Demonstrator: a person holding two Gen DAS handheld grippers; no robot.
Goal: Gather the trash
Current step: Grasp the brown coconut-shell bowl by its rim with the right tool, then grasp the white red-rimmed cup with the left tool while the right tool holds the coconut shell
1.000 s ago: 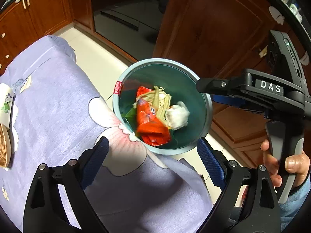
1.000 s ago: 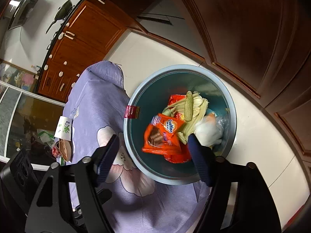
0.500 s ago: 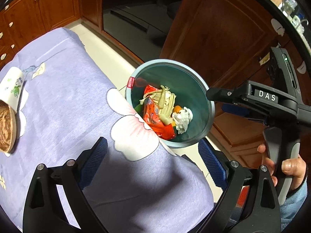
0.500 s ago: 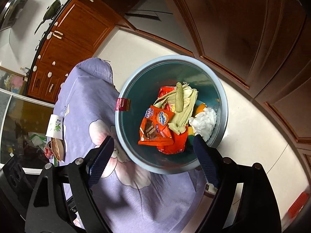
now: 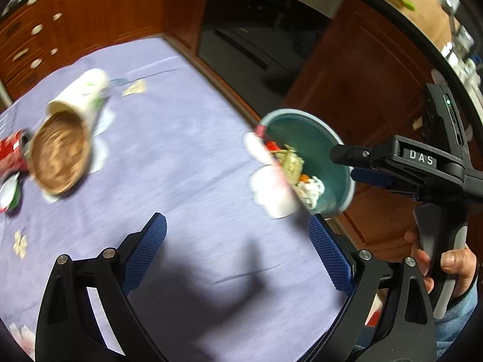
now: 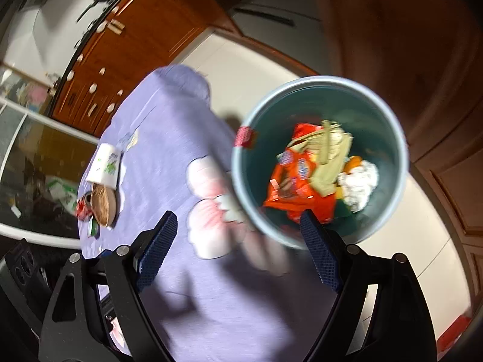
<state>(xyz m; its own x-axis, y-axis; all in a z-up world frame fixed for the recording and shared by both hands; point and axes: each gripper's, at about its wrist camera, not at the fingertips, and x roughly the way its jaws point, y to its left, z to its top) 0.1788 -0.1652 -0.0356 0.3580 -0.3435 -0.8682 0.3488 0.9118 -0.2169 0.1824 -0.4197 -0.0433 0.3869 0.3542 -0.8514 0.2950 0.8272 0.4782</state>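
A teal trash bin [image 6: 271, 114] stands on the floor off the table's edge. It holds an orange wrapper [image 6: 302, 181], corn husks [image 6: 326, 147] and crumpled white paper [image 6: 359, 184]. My right gripper [image 6: 238, 241] is open and empty, over the table edge beside the bin. My left gripper [image 5: 238, 241] is also open and empty, above the purple tablecloth [image 5: 187, 157]. On the cloth to the left lie a tipped white paper cup [image 5: 81, 93], a brown round dish [image 5: 60, 154] and a red can [image 5: 12, 150]. The bin [image 5: 305, 132] shows at right.
A hand [image 5: 446, 265] holds the right gripper's handle [image 5: 392, 163] at the right of the left wrist view. Wooden cabinets [image 5: 75, 24] and a dark oven front [image 5: 256, 39] line the far side. A green-and-white scrap [image 5: 9, 193] lies at the cloth's left edge.
Both views have swung from the bin towards the table. The cup, brown dish and red can have come well into the left wrist view. The right jaws stand a little wider.
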